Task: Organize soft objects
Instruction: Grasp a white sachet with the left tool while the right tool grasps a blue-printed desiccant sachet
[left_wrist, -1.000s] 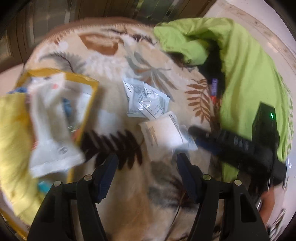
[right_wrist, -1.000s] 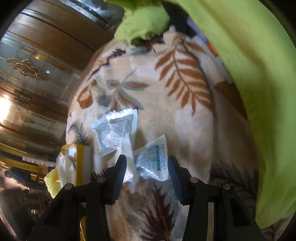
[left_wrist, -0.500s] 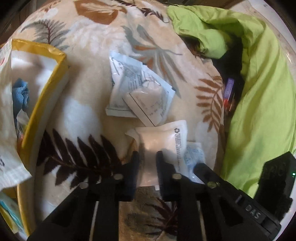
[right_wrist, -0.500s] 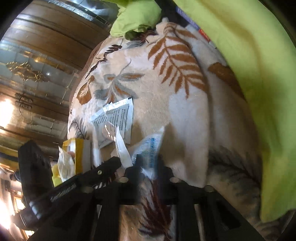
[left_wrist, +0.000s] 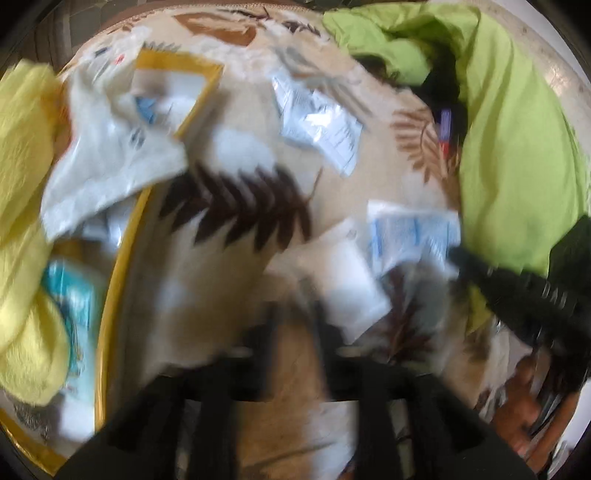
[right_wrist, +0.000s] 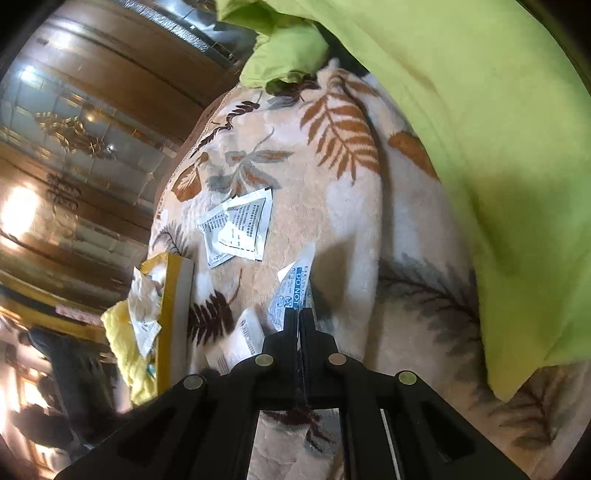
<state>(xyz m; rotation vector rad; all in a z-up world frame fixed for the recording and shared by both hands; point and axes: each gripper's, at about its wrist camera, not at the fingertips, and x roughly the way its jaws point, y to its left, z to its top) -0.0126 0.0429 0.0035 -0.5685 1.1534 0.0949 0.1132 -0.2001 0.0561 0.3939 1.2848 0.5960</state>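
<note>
My right gripper (right_wrist: 300, 317) is shut on a blue-and-white desiccant packet (right_wrist: 293, 293) and holds it just above the leaf-patterned blanket (right_wrist: 351, 221). The same packet (left_wrist: 410, 240) shows in the blurred left wrist view, with the right gripper's black body (left_wrist: 517, 295) beside it. My left gripper (left_wrist: 295, 317) looks shut on the corner of a plain white packet (left_wrist: 347, 273), which also shows in the right wrist view (right_wrist: 240, 341). Two more white printed packets (right_wrist: 238, 225) lie overlapped further up the blanket (left_wrist: 321, 129).
A yellow-rimmed box (left_wrist: 122, 236) with white packets and a yellow cloth (left_wrist: 22, 155) stands at the left; it also shows in the right wrist view (right_wrist: 173, 306). A lime-green cloth (right_wrist: 480, 110) covers the right side. Wooden cabinets (right_wrist: 74, 147) stand beyond the blanket's edge.
Both grippers have closed on their packets. The left gripper has pulled back and up with the white packet, blurring its view. The right gripper has raised the blue-printed packet on edge.
</note>
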